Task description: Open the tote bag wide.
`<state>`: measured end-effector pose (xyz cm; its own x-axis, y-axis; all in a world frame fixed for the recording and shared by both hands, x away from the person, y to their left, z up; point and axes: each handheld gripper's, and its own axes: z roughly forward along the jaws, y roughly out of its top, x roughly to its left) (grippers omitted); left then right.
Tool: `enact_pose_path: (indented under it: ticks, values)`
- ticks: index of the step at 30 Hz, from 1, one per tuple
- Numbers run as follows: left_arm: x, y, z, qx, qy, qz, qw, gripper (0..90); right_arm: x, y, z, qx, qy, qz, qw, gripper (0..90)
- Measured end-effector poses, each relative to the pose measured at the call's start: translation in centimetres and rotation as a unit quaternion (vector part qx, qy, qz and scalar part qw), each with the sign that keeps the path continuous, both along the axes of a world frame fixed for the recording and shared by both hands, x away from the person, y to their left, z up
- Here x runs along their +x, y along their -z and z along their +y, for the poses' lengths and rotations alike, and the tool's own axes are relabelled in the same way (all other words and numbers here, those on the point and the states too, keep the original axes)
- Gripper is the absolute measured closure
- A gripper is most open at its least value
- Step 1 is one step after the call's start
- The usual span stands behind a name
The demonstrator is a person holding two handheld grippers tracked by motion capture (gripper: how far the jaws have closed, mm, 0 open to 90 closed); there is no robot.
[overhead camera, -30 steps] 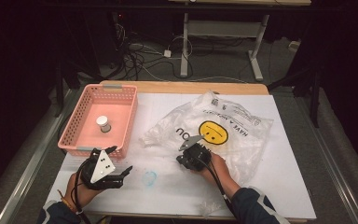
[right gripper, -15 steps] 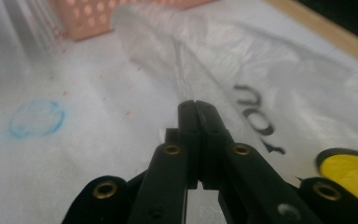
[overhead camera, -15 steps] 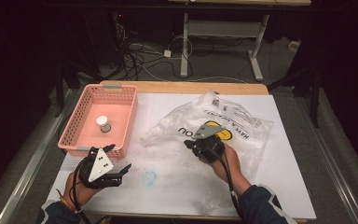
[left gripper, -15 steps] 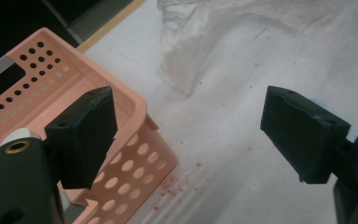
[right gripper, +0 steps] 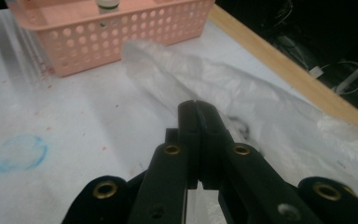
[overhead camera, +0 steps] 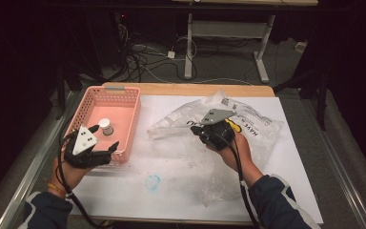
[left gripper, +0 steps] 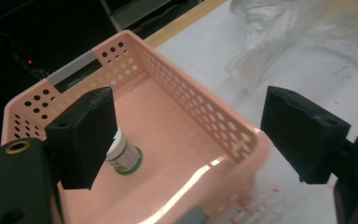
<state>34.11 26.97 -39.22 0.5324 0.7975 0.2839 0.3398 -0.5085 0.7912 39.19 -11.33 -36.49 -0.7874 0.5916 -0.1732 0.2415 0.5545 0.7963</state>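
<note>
Right gripper (right gripper: 196, 108) closed, over plastic bag (right gripper: 242, 93); pinch unclear.

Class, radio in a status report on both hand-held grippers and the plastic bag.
Left hand-held gripper open at pink basket. Right hand-held gripper shut over clear plastic bag; grip on film unclear. Small bottle stands in basket.

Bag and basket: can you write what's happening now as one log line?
left gripper: open, by basket | right gripper: shut, over bag | bottle: upright in basket
</note>
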Motion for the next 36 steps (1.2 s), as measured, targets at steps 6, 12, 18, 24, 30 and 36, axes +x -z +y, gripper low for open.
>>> enact_pose_path:
  ticks: [6,12,18,24,30,36]
  values:
    - [4.9,0.0,0.8,0.028,-0.005,0.063,0.9976,17.9,1.0,-3.0,-0.2,0.028,0.002,-0.02,0.9994,90.0]
    - [8.8,0.9,1.8,0.042,-0.044,0.109,0.9921,18.3,0.8,-6.3,-0.8,0.064,0.018,-0.061,0.9959,90.0]
    - [11.9,2.7,2.8,0.057,-0.088,0.18,0.9781,18.0,0.8,-6.4,-0.5,0.053,0.014,-0.062,0.9965,90.0]
    - [13.7,3.9,3.0,0.052,-0.089,0.236,0.9663,27.9,1.0,-5.7,-0.3,0.055,0.011,-0.055,0.9969,90.0]
    - [14.7,4.2,3.5,0.04,-0.096,0.268,0.9578,47.5,1.1,-5.8,-0.5,0.052,0.012,-0.056,0.997,90.0]
    - [14.6,4.1,3.2,0.059,-0.088,0.254,0.9613,48.2,1.3,-5.4,-0.7,0.055,0.014,-0.05,0.9972,90.0]
